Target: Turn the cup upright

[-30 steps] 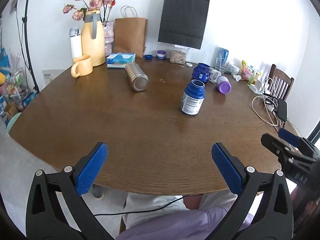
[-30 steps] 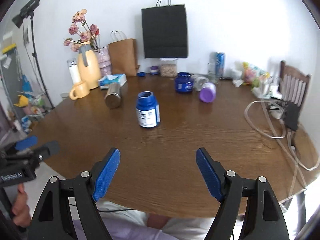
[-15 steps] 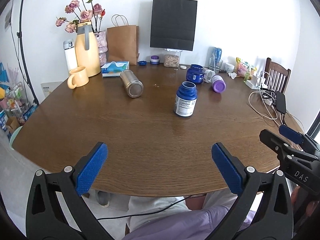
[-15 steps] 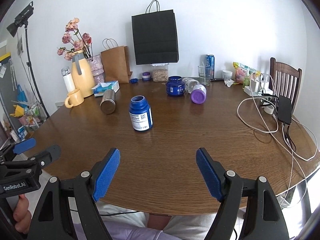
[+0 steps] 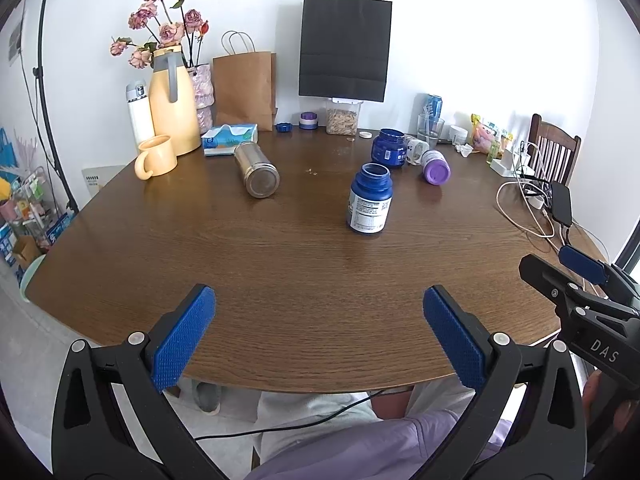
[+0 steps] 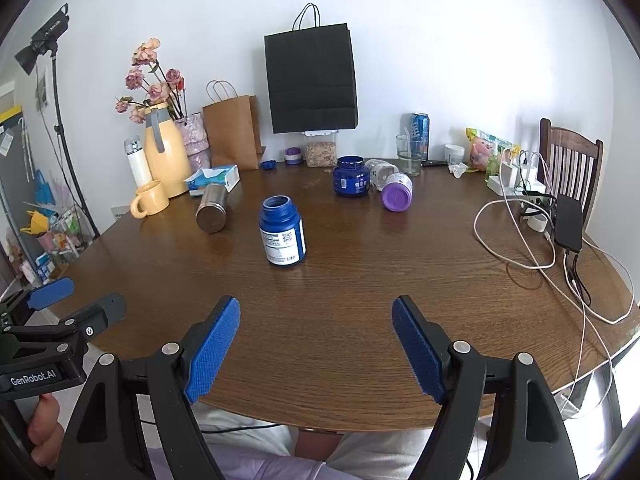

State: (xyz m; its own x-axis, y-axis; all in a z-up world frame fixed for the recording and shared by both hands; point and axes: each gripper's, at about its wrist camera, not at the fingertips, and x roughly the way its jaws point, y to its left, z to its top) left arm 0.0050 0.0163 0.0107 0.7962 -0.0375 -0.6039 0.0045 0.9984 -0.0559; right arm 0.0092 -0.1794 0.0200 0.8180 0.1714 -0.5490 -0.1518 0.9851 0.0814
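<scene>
We hold two claws low over the near edge of a round wooden counter (image 5: 304, 264), side by side and well apart. The left claw (image 5: 319, 336) has its blue-padded fingers spread wide with nothing between them. The right claw (image 6: 316, 346) is spread wide too and holds nothing. In the left view the right claw shows at the far right edge; in the right view the left claw shows at the lower left.

The cup for this task is a steel cup (image 5: 257, 169) lying on its side on the far left part of the counter, one round end turned toward us; we cannot tell whether that end is the base or the mouth. It lies well away from both claws. Just behind it sits a tissue box (image 5: 229, 139). To its left stands a yellow mug (image 5: 155, 157), upright, handle to the left, beside a tall yellow thermos jug (image 5: 173, 101) and a slim white flask (image 5: 139, 113).

Near the counter's middle stands an open blue bottle (image 6: 282, 231) with a white label, upright, with no lid on it. Farther back are a squat blue jar (image 6: 351, 176) and, just right of it, a purple-capped bottle (image 6: 396, 192) on its side. Against the wall lean a brown paper bag (image 5: 245, 85) and a black paper bag (image 5: 345, 47). White cables (image 6: 516, 232) sprawl over the right side of the counter.
</scene>
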